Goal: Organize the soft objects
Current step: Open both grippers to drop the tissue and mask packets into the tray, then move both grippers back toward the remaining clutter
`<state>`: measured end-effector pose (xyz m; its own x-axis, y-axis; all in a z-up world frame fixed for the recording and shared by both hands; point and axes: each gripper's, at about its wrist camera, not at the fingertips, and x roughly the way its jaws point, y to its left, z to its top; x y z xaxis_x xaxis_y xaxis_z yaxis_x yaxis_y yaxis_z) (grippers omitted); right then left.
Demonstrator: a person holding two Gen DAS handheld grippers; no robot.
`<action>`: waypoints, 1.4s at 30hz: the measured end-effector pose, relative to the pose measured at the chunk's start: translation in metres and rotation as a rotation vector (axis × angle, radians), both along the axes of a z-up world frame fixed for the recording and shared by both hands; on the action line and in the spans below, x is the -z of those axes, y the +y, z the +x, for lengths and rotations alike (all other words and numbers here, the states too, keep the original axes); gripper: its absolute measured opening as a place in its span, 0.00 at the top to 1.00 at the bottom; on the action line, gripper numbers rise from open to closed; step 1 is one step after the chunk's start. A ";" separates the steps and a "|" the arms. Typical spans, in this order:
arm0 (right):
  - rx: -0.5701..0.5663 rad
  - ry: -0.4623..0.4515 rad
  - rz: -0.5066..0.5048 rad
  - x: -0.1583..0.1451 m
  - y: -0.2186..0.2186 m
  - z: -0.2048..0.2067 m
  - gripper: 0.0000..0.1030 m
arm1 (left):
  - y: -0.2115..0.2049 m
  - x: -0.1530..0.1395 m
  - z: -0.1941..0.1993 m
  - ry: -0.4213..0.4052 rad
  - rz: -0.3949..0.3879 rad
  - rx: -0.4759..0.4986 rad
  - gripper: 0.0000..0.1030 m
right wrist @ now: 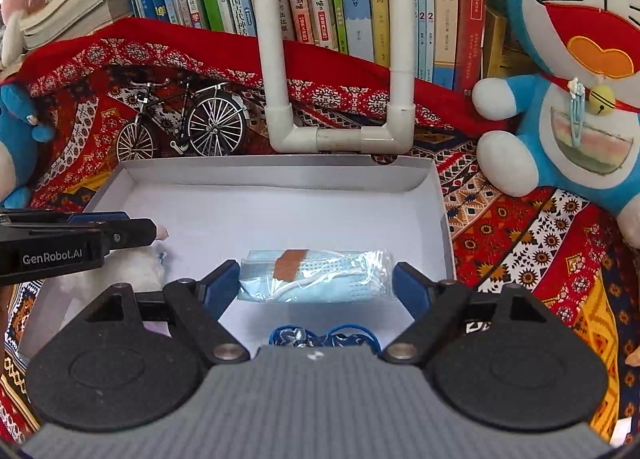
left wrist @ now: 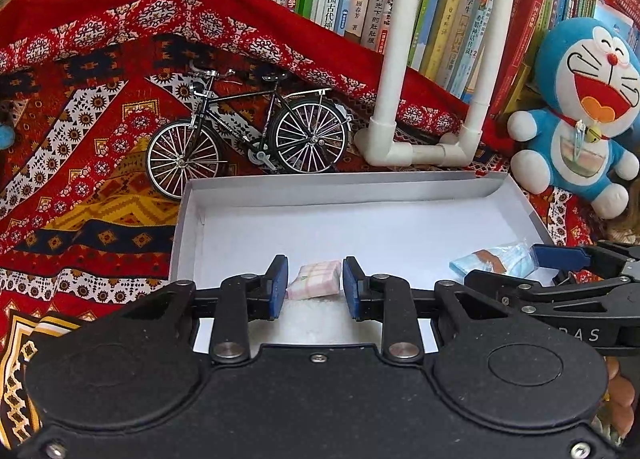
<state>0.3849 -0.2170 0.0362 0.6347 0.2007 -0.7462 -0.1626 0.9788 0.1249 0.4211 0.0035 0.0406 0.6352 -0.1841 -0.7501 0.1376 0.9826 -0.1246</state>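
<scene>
A shallow white box (left wrist: 224,195) lies on the patterned red cloth; it also shows in the right wrist view (right wrist: 280,175). My left gripper (left wrist: 314,287) is open, its blue pads either side of a small pink plaid folded cloth (left wrist: 314,278) inside the box, with narrow gaps. My right gripper (right wrist: 316,285) is open wide around a bagged blue face mask (right wrist: 316,275) lying in the box; the mask also shows in the left wrist view (left wrist: 494,263). White fluffy material (right wrist: 132,271) lies under the left gripper. A blue cord (right wrist: 320,335) lies near the right gripper's base.
A model bicycle (left wrist: 244,139) stands behind the box on the left. A white pipe frame (left wrist: 420,147) stands behind the box. A Doraemon plush (left wrist: 580,111) sits at the right, also in the right wrist view (right wrist: 572,71). Books line the back.
</scene>
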 end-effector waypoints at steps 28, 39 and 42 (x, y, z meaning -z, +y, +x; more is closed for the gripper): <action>-0.014 -0.130 -0.006 -0.054 0.005 -0.055 0.12 | -0.004 -0.064 -0.066 -0.132 0.009 0.031 0.56; -0.055 -0.279 -0.013 -0.087 -0.003 -0.148 0.11 | 0.013 -0.100 -0.162 -0.229 -0.036 0.034 0.50; -0.066 -0.317 -0.011 -0.089 -0.008 -0.173 0.10 | 0.018 -0.105 -0.188 -0.250 -0.029 0.041 0.46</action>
<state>0.2116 -0.2247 0.1250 0.8217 0.2417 -0.5162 -0.2544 0.9659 0.0474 0.2330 0.0215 0.1455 0.7918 -0.2331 -0.5646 0.2076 0.9720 -0.1102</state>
